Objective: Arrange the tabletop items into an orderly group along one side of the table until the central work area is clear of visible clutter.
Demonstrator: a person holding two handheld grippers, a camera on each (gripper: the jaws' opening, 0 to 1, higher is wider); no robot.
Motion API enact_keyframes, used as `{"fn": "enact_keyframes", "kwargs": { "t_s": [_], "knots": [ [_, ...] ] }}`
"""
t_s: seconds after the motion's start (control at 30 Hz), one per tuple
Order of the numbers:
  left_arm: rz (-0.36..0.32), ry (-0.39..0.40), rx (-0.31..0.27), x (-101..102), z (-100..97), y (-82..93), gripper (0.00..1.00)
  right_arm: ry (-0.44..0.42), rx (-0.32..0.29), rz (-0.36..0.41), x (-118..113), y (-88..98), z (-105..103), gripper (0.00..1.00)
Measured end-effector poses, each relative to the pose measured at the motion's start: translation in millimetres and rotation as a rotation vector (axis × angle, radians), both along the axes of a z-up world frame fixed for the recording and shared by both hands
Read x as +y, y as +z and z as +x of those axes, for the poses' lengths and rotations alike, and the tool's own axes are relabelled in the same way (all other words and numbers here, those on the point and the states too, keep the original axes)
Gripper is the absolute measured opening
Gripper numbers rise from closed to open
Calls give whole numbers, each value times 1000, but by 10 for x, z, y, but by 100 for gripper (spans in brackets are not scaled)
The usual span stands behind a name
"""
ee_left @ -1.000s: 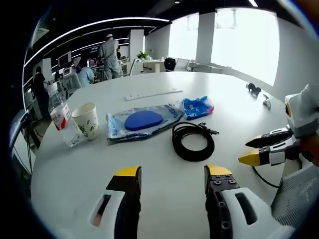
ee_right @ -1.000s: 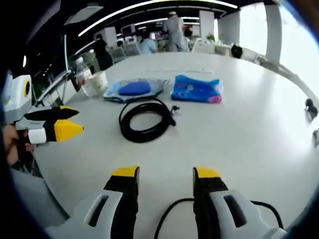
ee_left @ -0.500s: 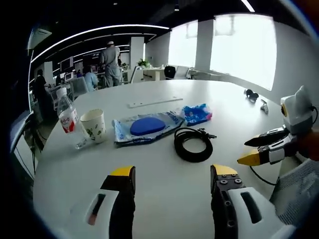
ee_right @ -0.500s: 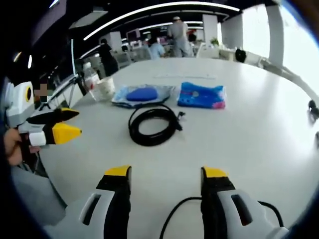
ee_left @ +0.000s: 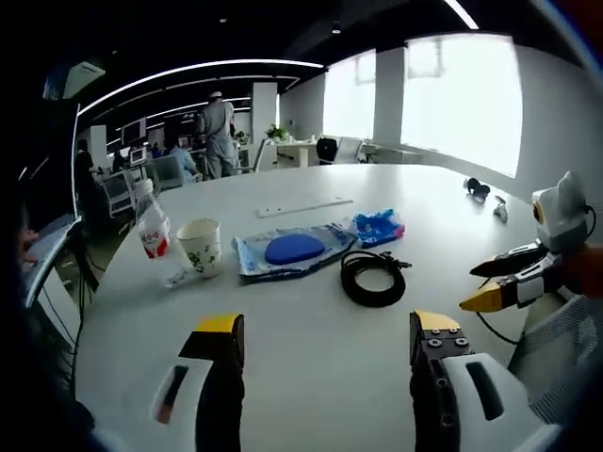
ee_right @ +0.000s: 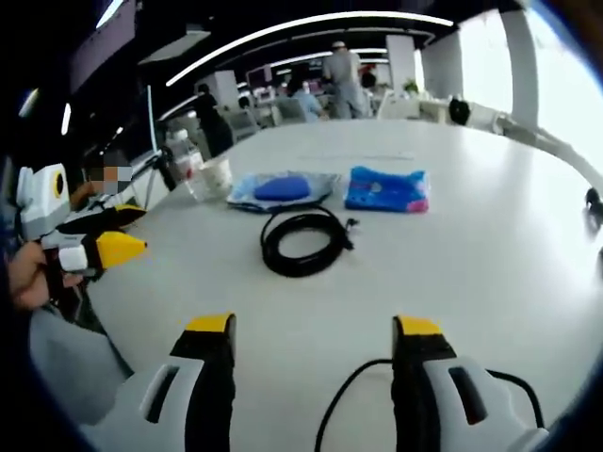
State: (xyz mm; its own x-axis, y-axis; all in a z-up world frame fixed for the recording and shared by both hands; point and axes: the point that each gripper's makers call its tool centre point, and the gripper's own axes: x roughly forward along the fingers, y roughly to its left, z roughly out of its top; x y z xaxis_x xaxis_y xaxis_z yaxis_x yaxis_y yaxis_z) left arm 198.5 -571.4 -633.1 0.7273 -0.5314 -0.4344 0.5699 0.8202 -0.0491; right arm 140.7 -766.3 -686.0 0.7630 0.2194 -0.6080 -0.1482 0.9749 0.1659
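White desk (ee_left: 311,348); black coiled cable (ee_left: 374,278); blue pad in clear wrap (ee_left: 294,250); blue-and-pink packet (ee_right: 386,189); red-labelled clear bottle (ee_left: 153,229); yellow-tipped black tongs (ee_left: 330,331).

Cup (ee_left: 201,258) print too small

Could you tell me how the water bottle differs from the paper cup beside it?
The water bottle is clear plastic with a red label; the paper cup is opaque white with a green print. The bottle stands taller and narrower, the cup shorter and wider. The cup is open-topped. Both stand upright near the white table's edge.
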Motion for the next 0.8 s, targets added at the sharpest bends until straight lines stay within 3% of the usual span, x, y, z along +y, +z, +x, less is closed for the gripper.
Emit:
{"fn": "enact_keyframes", "kwargs": {
  "t_s": [0.13, 0.8],
  "knots": [
    [3, 4, -22, 58, -49, 66, 76, 6, -24, 27, 40, 71, -31, 76],
    [3, 50, -52, 366, -279, 258, 94, 26, -134, 38, 121, 522, -223, 97]
  ]
}}
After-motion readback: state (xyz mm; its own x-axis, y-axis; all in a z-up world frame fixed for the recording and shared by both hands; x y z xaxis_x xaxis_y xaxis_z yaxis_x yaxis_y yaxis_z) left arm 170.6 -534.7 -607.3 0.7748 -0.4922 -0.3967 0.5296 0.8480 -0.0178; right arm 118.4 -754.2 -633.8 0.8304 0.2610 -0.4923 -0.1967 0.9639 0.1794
